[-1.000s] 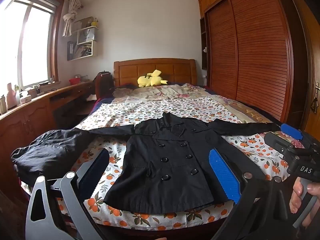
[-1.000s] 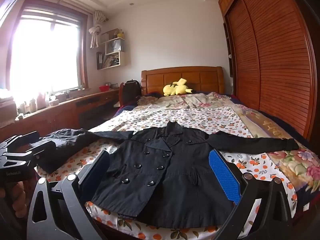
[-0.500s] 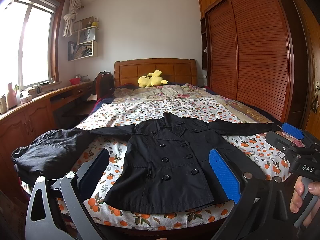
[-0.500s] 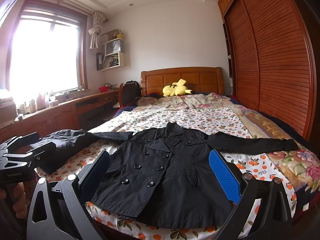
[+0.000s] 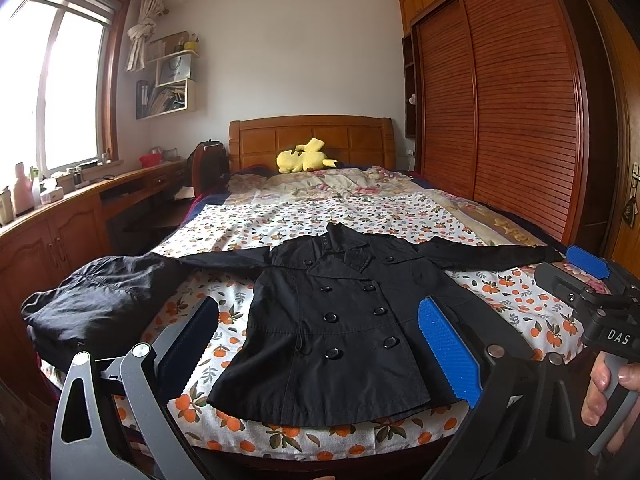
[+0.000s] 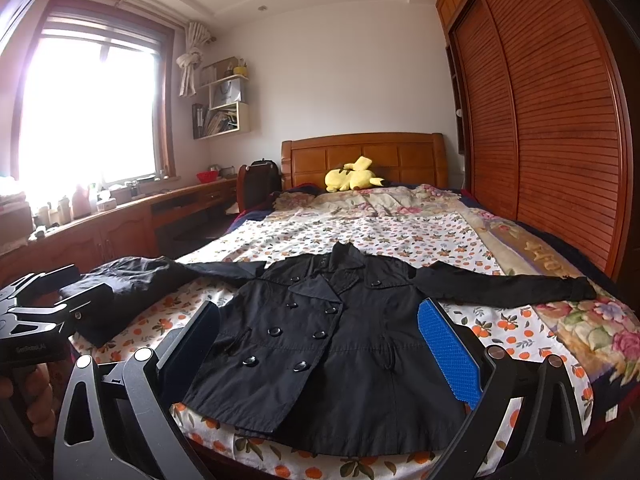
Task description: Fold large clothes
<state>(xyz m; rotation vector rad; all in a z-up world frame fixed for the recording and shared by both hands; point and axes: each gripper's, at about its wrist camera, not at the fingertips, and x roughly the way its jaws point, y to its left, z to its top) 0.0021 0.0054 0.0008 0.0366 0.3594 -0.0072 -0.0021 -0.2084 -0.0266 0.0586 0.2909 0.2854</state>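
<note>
- Two tools hovered at the foot of the bed with their blue-padded jaws spread wide, the left tool and the right tool alike gripping nothing and clear of the cloth.
- A hand showed at the edge of the left view, wrapped round the right tool's handle; the left tool's black frame sat at the edge of the right view.
- Just beyond the jaws, the black double-breasted coat lay front up on the orange-print sheet, hem at the near edge, collar pointing to the headboard, both sleeves stretched straight out to the sides.
- Another dark garment lay bunched at the left, over or against the coat's left cuff; which could not be told.
- Folding had apparently not begun; a clean start would likely be each tool pinching one sleeve near its cuff, through the full thickness of cloth, and carrying it flat across the buttoned chest without dragging the body askew.
- Freeing the left cuff from the bunched garment first would spare a snag.
- Farther back, a yellow plush toy rested against the wooden headboard.
</note>
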